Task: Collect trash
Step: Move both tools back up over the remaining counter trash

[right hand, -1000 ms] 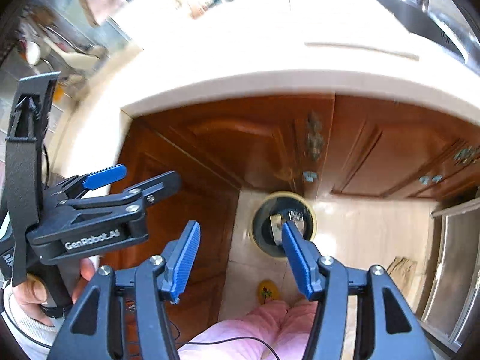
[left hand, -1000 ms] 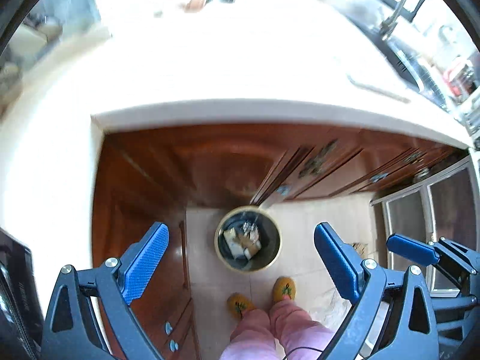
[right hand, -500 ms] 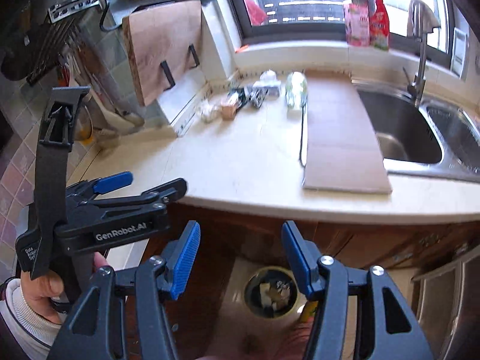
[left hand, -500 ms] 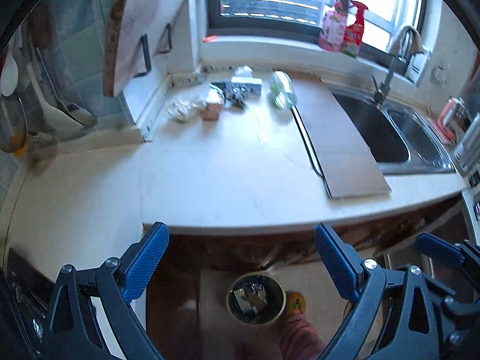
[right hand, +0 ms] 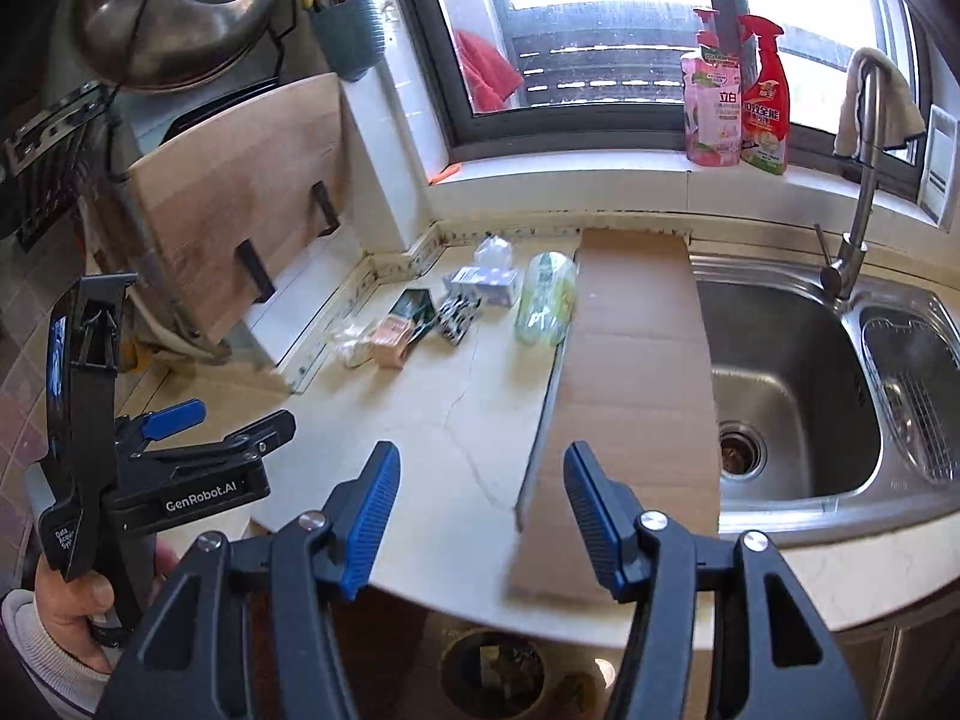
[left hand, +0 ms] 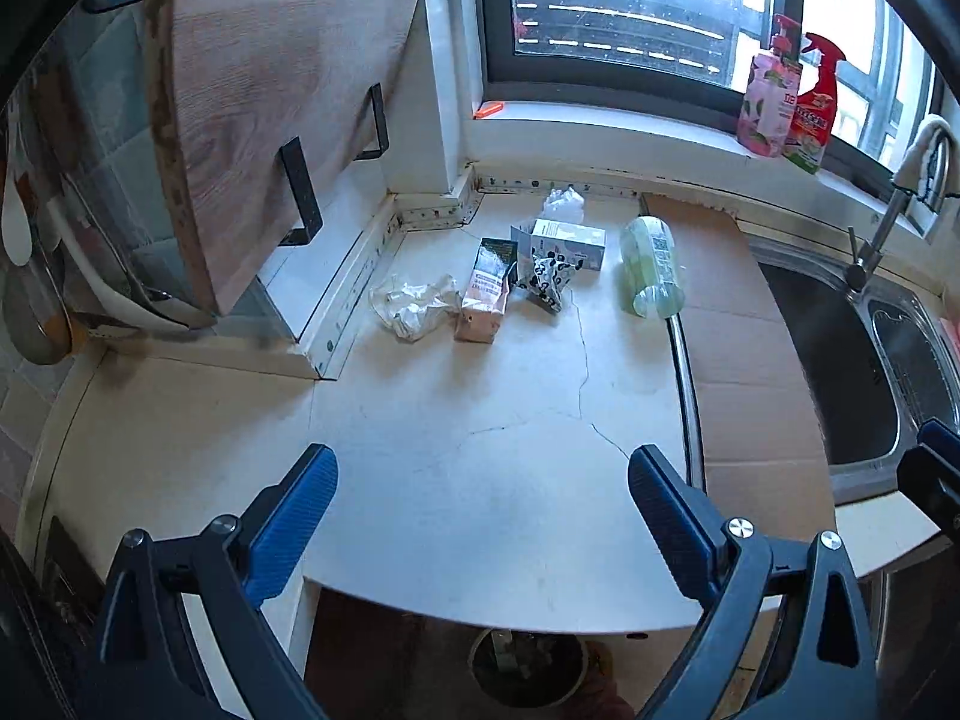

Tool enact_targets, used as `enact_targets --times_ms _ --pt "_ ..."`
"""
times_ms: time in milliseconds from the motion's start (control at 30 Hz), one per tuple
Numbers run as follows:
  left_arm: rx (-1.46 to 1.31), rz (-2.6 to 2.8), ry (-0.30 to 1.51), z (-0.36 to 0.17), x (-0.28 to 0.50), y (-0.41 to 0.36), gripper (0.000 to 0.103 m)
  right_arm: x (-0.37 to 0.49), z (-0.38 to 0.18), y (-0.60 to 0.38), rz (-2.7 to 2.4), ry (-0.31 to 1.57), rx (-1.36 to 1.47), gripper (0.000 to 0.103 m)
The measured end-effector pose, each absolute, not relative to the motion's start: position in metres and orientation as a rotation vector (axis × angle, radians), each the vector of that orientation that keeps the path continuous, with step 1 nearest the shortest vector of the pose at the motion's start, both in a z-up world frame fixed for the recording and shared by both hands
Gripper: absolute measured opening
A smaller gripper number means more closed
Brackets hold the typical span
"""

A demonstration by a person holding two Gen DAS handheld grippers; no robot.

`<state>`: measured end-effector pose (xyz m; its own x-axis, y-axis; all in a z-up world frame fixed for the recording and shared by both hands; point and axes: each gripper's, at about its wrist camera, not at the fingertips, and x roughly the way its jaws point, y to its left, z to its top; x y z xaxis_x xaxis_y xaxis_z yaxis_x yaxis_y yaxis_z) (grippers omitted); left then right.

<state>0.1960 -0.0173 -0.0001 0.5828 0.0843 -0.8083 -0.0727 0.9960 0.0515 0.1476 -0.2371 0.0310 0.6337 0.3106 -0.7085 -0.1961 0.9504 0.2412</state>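
We have both grippers up over the counter edge, nothing held. Left gripper (left hand: pixel 483 507) jaws stand wide apart with bare countertop (left hand: pixel 492 420) between them; right gripper (right hand: pixel 480 501) jaws are also spread, a bit narrower, empty, over the near end of the flat cardboard sheet (right hand: pixel 636 372)

Trash sits in a cluster at the far back of the counter near the window wall: crumpled clear plastic (left hand: pixel 414 303), pink carton (left hand: pixel 483 300) lying just beside it, black-and-white patterned wrapper (left hand: pixel 549 279) touching a white box (left hand: pixel 570 240), another crumpled bit (left hand: pixel 564 203) behind it, and a green bottle (left hand: pixel 651 267) on its side at the cardboard's edge. Bin (left hand: pixel 528 666) is on the floor below the counter lip, partly hidden, already has stuff in it

Risks as we judge them:
- items touch or overlap, so closing on one could drag or knock a neighbour
- bottle lies on its side, likely rolls if nudged, maybe toward the sink (right hand: pixel 780 372)
- thin plastic may slip out of the pads or get only half pinched, then drop on the carry
- both grippers heading for the same small pile could collide
- bin is tucked under the overhang, so a release from counter height could miss
- cutting board (left hand: pixel 270 108) leans over the left side, so we keep the left gripper clear of it on the reach
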Motion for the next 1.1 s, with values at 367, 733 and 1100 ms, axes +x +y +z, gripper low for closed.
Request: enact_targets --times_ms 367,733,1100 --pt "0.053 0.138 1.016 -0.021 0.268 -0.055 0.097 0.223 0.008 -0.262 0.321 0.881 0.166 0.057" --pt "0.013 0.196 1.048 -0.034 0.303 -0.044 0.096 0.268 -0.01 -0.265 0.358 0.937 0.169 0.057" --pt "-0.015 0.202 1.072 -0.051 0.322 -0.034 0.096 0.301 -0.036 -0.247 0.399 1.014 0.151 0.057"
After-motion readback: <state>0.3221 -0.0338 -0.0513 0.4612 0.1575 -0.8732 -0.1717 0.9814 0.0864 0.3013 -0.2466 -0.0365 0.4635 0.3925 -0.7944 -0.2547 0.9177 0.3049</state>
